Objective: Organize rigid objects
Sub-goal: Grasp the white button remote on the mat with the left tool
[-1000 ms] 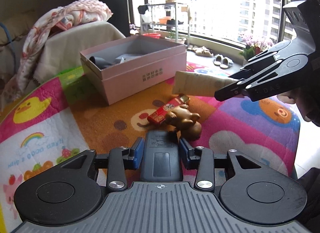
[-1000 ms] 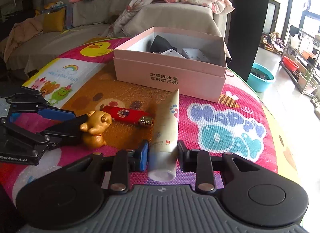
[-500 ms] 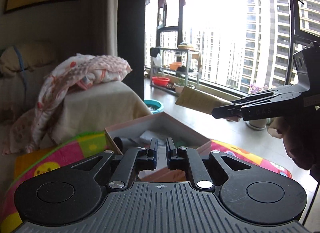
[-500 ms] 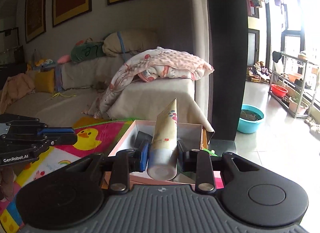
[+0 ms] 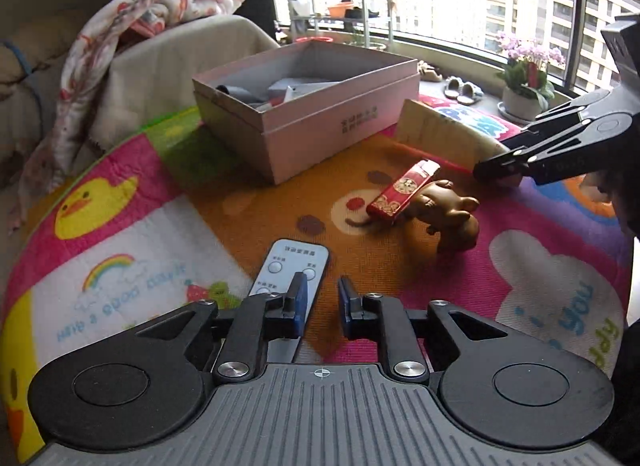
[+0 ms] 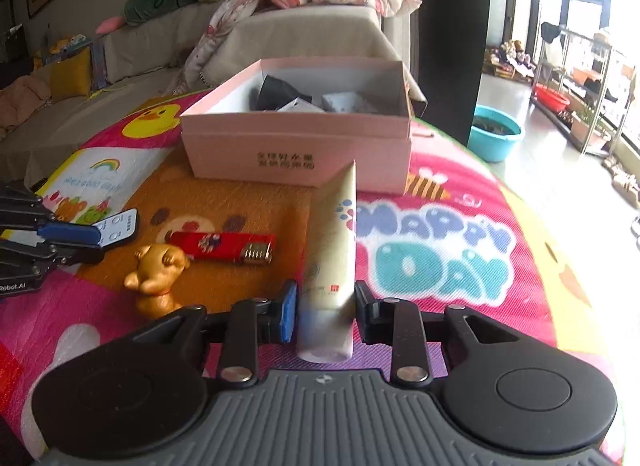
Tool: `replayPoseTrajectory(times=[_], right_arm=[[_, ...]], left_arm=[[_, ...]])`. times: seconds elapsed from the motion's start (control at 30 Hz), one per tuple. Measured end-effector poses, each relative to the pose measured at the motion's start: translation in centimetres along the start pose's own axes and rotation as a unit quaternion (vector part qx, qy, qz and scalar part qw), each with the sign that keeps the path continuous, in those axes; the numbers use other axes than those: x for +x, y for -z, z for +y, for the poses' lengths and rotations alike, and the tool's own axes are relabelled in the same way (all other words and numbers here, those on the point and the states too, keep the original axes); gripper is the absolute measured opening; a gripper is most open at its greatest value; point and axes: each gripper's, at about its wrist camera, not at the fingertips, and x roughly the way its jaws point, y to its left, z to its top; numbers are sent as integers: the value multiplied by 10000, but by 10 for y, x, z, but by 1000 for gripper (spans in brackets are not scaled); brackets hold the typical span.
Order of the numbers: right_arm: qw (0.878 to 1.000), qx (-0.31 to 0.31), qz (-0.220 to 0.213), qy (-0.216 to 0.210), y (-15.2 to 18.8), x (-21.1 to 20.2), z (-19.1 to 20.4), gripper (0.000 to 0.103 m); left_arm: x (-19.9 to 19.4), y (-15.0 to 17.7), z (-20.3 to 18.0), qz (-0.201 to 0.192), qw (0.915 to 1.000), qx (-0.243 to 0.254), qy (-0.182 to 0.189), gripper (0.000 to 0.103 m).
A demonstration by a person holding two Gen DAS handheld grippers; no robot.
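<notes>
Box point(image 6: 296, 145) at tabletop's far side held a few items, w/ tube point(image 6: 332, 250) loose between opening right fingers point(image 6: 326, 312), remote point(image 5: 288, 270) beside opening, empty left fingers point(image 5: 320, 308), lighter point(image 6: 224, 246) & figurine point(image 6: 156, 278) unpacked.

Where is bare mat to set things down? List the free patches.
Free: the HAPPY DAY lettering between tube and the edge of the mat; the rainbow panel between duck print and remote. Crowded: the orange centre before the pink box, with lighter and gold figurine.
</notes>
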Motion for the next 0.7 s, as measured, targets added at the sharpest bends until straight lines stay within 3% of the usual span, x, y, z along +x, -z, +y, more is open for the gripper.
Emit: replayPoseTrajectory(times=[0.03,0.1,0.17,0.27,0.33,0.43,0.5,0.63,0.7], right_arm=[[10000,-24,-59,-13,2,0,1,35],[9999,-77,-146,0,4,0,4,45],[9996,-135,-223,80,8,0,8,53],[9994,-190,-258,137,7,-1,10,58],[9995,-146,-256,130,8,-1,8,59],[9995,-131,-256,107,8,0,7,61],[9995,-159,-257,120,8,0,9,62],[9994,-197,-233,166,6,1,9,62],[9987,-313,-260,295,3,4,10,62]], left_arm=[[1,-1,-4,4,10000,38,71,31],[3,-1,-12,37,9996,169,211,58],[6,-1,-20,46,9990,293,320,72],[6,-2,-20,-97,9993,262,235,71],[4,-4,-13,-209,9997,135,-85,69],[8,-6,5,-45,9992,-149,-375,68],[15,-5,17,110,9990,-291,-334,70],[16,-2,29,55,9966,-822,-71,70],[15,1,25,-9,9970,-777,-26,71]])
